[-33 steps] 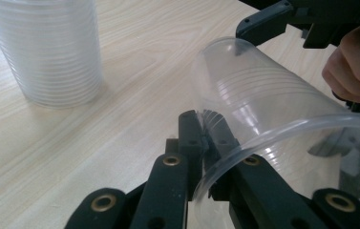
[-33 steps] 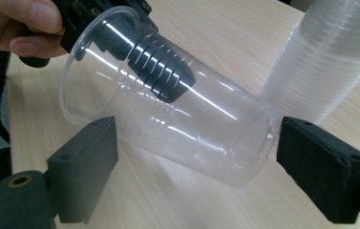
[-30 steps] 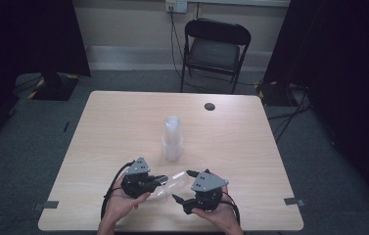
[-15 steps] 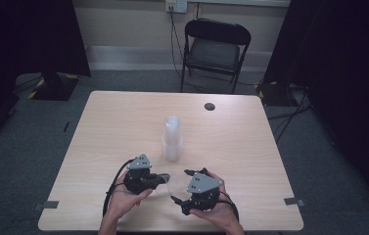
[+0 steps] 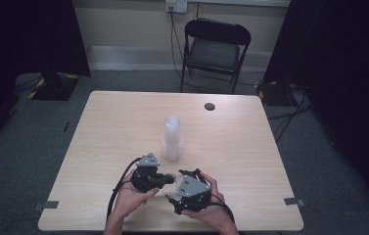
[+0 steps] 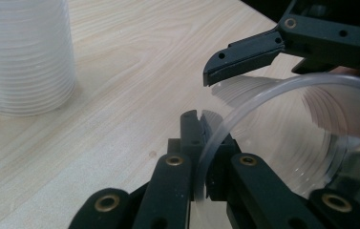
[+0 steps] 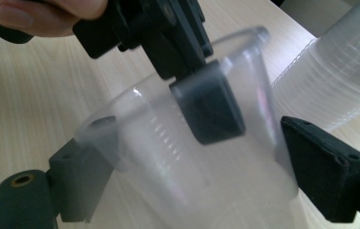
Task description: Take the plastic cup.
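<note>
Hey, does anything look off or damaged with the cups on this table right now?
Nothing looks damaged or spilled. The stack of cups stands upright on the table. The single clear cup is held off the table on its side, its rim pinched by the left claw, the right claw around its body.

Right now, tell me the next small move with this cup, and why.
Probably close the right gripper on the cup. Its jaws stand either side of the cup wall, apparently not yet pressing, while the left gripper is shut on the rim. Once the right one holds the body, the left can let go and the cup can go beside the stack.
</note>
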A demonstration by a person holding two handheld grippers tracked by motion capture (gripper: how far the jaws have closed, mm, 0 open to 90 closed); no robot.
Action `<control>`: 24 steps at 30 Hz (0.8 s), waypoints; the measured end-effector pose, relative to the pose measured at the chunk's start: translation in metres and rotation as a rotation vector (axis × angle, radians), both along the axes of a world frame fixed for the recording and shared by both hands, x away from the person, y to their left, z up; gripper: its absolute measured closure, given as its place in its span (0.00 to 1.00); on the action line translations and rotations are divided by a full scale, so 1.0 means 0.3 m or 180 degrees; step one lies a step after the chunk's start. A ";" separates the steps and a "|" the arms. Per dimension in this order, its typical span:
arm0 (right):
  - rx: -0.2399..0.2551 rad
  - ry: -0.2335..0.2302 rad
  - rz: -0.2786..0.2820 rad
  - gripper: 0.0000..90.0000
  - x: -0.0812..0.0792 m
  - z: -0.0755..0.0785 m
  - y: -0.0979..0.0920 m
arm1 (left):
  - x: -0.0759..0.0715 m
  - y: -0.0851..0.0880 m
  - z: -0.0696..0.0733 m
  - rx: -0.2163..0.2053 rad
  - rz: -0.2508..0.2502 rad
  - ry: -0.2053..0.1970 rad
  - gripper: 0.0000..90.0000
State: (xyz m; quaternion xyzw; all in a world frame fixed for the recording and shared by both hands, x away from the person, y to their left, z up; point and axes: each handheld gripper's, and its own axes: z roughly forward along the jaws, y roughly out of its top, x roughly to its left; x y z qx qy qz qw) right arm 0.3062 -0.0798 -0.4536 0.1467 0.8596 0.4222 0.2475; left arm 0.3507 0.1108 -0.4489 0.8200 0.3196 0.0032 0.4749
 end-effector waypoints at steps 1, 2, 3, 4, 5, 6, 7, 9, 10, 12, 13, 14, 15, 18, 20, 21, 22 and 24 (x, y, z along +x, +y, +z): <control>-0.0001 -0.0017 -0.0007 0.16 -0.001 0.000 0.002 | 0.001 -0.006 0.000 0.0028 -0.0024 0.0007 0.99; -0.0001 -0.0024 0.0009 0.18 -0.001 0.000 0.004 | 0.001 -0.010 0.001 0.0030 -0.0038 0.0003 0.98; 0.0000 -0.0032 0.0026 0.19 -0.003 0.001 0.005 | 0.000 -0.014 0.002 0.0027 -0.0038 0.0007 0.98; -0.0007 -0.0068 0.0014 0.20 -0.006 0.002 0.007 | 0.001 -0.016 0.002 0.0026 -0.0032 0.0009 0.98; -0.0005 -0.0074 0.0009 0.20 -0.007 0.003 0.007 | 0.002 -0.017 0.003 0.0043 -0.0027 0.0004 0.98; 0.0007 -0.0077 0.0011 0.21 -0.007 0.004 0.005 | 0.003 -0.018 0.004 0.0060 -0.0021 0.0014 0.98; 0.0019 -0.0080 0.0001 0.22 -0.007 0.006 0.004 | 0.004 -0.022 0.002 0.0090 0.0019 0.0025 0.98; 0.0044 -0.0114 -0.0009 0.23 -0.009 0.010 0.003 | 0.005 -0.027 0.001 0.0152 0.0034 0.0037 0.97; 0.0038 -0.0126 -0.0019 0.23 -0.010 0.013 0.004 | 0.005 -0.029 0.000 0.0168 0.0034 0.0047 0.97; 0.0057 -0.0142 -0.0018 0.24 -0.012 0.017 0.006 | 0.005 -0.032 -0.001 0.0176 0.0040 0.0051 0.96; 0.0057 -0.0155 -0.0019 0.24 -0.013 0.019 0.006 | 0.006 -0.031 -0.001 0.0168 0.0032 0.0066 0.96; 0.0064 -0.0164 -0.0017 0.25 -0.013 0.022 0.007 | 0.007 -0.029 0.000 0.0182 0.0028 0.0070 0.96; 0.0068 -0.0178 -0.0024 0.25 -0.014 0.025 0.008 | 0.007 -0.029 0.001 0.0164 0.0042 0.0084 0.96; 0.0067 -0.0199 0.0009 0.29 -0.016 0.029 0.012 | 0.009 -0.028 0.004 0.0195 0.0051 0.0093 0.96; 0.0055 -0.0210 0.0002 0.30 -0.018 0.028 0.015 | 0.010 -0.027 0.007 0.0227 0.0056 0.0079 0.96; 0.0055 -0.0215 0.0001 0.30 -0.017 0.028 0.015 | 0.010 -0.025 0.008 0.0239 0.0050 0.0070 0.96; 0.0056 -0.0221 0.0005 0.31 -0.018 0.028 0.014 | 0.008 -0.026 0.008 0.0229 0.0064 0.0061 0.96; 0.0061 -0.0224 0.0011 0.32 -0.018 0.028 0.013 | 0.006 -0.025 0.010 0.0228 0.0075 0.0038 0.96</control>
